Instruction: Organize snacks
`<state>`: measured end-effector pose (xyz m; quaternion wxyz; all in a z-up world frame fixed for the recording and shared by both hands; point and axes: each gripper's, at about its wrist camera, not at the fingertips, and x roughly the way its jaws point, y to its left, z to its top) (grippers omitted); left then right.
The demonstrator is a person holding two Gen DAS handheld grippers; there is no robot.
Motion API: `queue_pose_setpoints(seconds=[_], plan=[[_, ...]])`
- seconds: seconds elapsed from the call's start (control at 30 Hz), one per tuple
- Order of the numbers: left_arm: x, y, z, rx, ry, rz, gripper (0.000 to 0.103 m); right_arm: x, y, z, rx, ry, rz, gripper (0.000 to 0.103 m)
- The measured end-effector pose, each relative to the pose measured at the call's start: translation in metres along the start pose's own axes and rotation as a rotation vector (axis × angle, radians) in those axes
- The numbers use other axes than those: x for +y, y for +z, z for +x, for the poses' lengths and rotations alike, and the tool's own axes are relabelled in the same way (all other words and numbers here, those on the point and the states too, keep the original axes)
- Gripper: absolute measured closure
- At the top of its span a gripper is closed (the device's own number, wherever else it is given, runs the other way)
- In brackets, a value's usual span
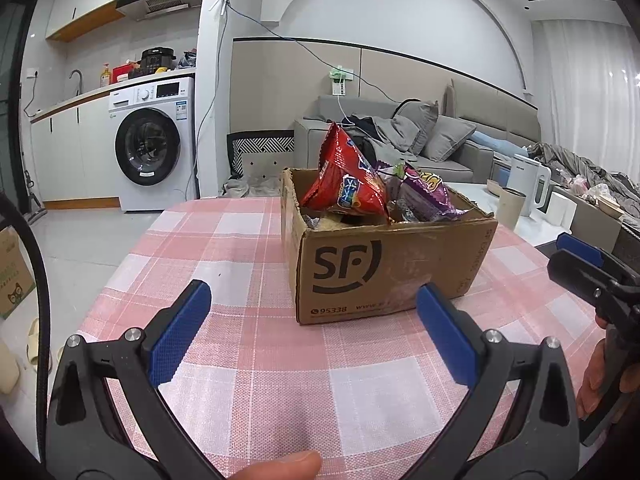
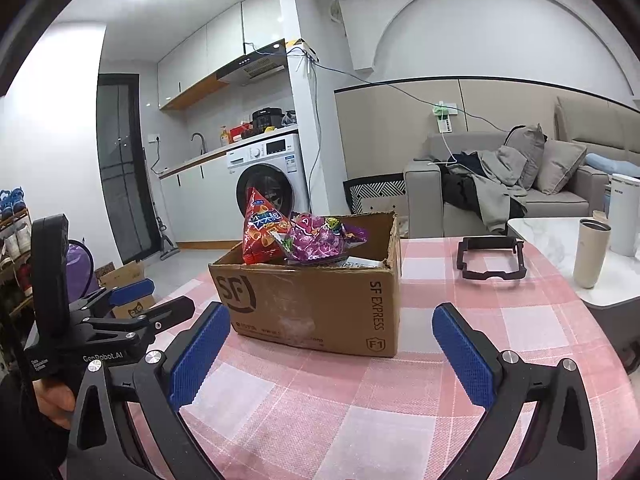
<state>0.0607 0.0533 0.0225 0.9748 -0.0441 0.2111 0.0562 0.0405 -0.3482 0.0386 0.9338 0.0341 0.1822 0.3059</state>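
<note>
The left claw (image 1: 314, 300) is held with its blue pads spread wide apart, nothing between them, above the near part of the worktop (image 1: 240, 360), which is covered in a pink and white checked cloth. The right claw (image 2: 332, 328) is likewise spread wide and grips nothing; it is seen from the left wrist view at the right edge (image 1: 580, 256), where its own spread cannot be judged well.

Just beyond both claws, a brown cardboard box (image 1: 384, 276) marked "SF" is set on the worktop, roughly at its middle and angled so that one corner points toward the left claw. Inside the box, a red snack bag (image 1: 348, 176) is propped upright against the left side, its top well above the rim. A purple snack bag (image 1: 424, 196) lies beside it, touching it, toward the right side of the box. More packets appear to lie lower in the box (image 2: 360, 262), though they are too hidden to be told apart.

Toward the far right edge of the worktop, apart from the box, a black frame (image 2: 490, 258) lies flat. Past that edge, a beige tumbler (image 2: 592, 252) and a white kettle (image 2: 624, 216) stand on a white marble table (image 2: 560, 236).
</note>
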Motion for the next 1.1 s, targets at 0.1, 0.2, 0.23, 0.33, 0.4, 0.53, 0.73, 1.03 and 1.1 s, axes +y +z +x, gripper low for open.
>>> queue_pose_setpoints(seconds=[0.1,0.2,0.23,0.33,0.4,0.53,0.73,1.03,1.1], plan=[[-0.001,0.0004,0.0007,0.001,-0.001,0.001,0.001,0.005,-0.0004,0.0002,-0.002,-0.009,-0.024,0.0],[-0.0043,0.0014,0.0005,0.0,0.002,0.011,0.001,0.0068,0.0003,0.0003,0.001,-0.012,-0.037,0.0],[-0.0053,0.0014,0.0009,0.0,0.004,0.015,0.001,0.0068,0.0002,0.0005,0.001,-0.012,-0.038,0.0],[-0.006,0.0012,0.0011,-0.002,0.005,0.016,0.001,0.0063,0.0002,0.0006,-0.005,-0.01,-0.034,0.0],[-0.0059,0.001,0.0012,-0.001,0.006,0.014,0.001,0.0062,0.0002,0.0013,-0.005,-0.009,-0.032,0.0],[-0.007,0.001,0.0012,-0.001,0.007,0.014,0.001,0.0063,0.0,0.001,-0.006,-0.009,-0.034,0.0],[-0.0078,0.0007,0.0019,-0.002,0.006,0.016,0.001,0.0075,-0.0012,0.0007,-0.007,-0.01,-0.047,0.0],[-0.0079,0.0002,0.0016,-0.004,0.006,0.016,0.001,0.0079,-0.001,0.0007,-0.007,-0.01,-0.048,0.0],[-0.0078,0.0001,0.0016,-0.004,0.007,0.016,0.001,0.008,-0.0009,0.0008,-0.007,-0.01,-0.048,0.0]])
